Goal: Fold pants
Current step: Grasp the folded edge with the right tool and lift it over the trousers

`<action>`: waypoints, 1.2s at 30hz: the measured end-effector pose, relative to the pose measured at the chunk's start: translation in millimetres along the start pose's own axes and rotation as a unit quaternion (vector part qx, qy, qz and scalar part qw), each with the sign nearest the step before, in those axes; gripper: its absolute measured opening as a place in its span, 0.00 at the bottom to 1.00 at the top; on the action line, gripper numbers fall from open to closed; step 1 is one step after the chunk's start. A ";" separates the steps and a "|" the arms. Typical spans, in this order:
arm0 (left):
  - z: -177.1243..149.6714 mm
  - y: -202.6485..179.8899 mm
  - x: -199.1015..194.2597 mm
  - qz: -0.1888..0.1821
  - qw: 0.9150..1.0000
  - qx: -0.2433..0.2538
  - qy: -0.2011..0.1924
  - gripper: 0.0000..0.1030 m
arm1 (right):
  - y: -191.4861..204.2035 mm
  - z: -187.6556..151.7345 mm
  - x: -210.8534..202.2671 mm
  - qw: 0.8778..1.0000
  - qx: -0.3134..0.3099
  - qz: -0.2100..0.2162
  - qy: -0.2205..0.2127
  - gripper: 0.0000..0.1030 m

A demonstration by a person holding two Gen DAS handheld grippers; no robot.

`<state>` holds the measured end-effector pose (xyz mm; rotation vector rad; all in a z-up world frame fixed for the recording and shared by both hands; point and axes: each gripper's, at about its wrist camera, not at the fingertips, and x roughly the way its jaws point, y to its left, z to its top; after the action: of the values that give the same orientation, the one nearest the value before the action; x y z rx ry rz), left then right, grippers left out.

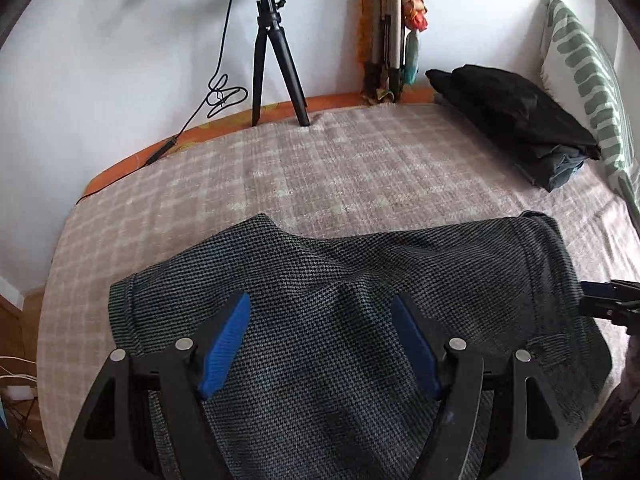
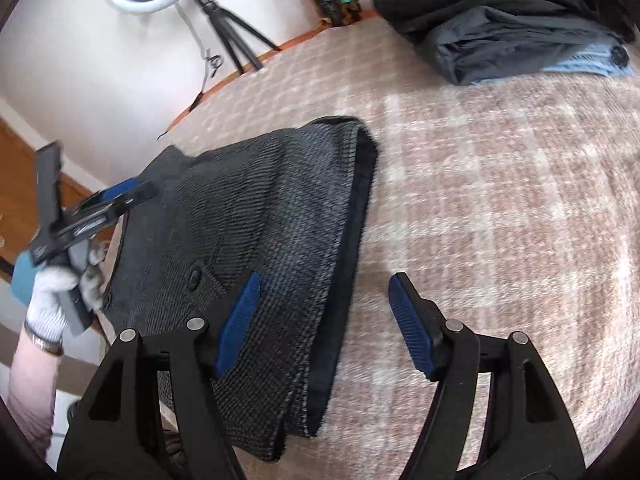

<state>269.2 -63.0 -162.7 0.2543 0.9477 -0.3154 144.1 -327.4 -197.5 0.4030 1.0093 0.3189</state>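
Note:
Dark grey checked pants (image 1: 340,312) lie folded on the checked bed cover (image 1: 320,168); they also show in the right wrist view (image 2: 248,240), with a dark folded edge on their right side. My left gripper (image 1: 320,316) is open just above the middle of the pants, holding nothing. It shows at the left of the right wrist view (image 2: 108,200), held by a gloved hand. My right gripper (image 2: 324,292) is open and empty over the pants' right edge; its tip shows at the right of the left wrist view (image 1: 608,300).
A stack of folded dark clothes (image 1: 516,120) lies at the bed's far right beside a green-patterned pillow (image 1: 588,80). A ring light on a black tripod (image 1: 276,64) stands at the far edge by the wall. The bed's left edge (image 1: 52,280) drops to the floor.

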 end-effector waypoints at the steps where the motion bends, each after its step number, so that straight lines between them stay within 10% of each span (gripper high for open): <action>1: -0.7 -0.3 6.2 0.004 1.000 0.001 0.000 0.69 | 4.4 -1.7 1.5 1.000 -0.011 0.006 0.003 0.69; 7: -14.3 -2.8 43.3 0.014 1.000 0.008 0.026 0.69 | 27.1 -13.8 13.8 0.997 -0.049 0.053 0.021 0.69; 15: -15.6 5.5 24.9 0.005 1.000 -0.010 0.003 0.69 | -6.8 -9.1 18.0 0.987 0.075 0.144 0.017 0.69; 17: -18.4 8.2 9.3 -0.012 1.000 -0.021 -0.007 0.69 | -6.5 -8.1 21.0 0.986 0.080 0.148 0.017 0.63; 21: -35.6 7.1 -14.5 -0.019 1.000 -0.018 -0.009 0.69 | -5.9 -6.0 32.8 0.985 0.088 0.146 0.035 0.20; 36: -80.7 5.2 -5.7 -0.048 0.998 -0.046 0.014 0.70 | 31.8 14.2 -1.7 0.976 0.114 0.183 -0.009 0.17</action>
<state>207.3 -29.2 -202.8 0.1298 1.0016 -0.3570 153.2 -302.6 -174.7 0.8033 0.9552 0.5313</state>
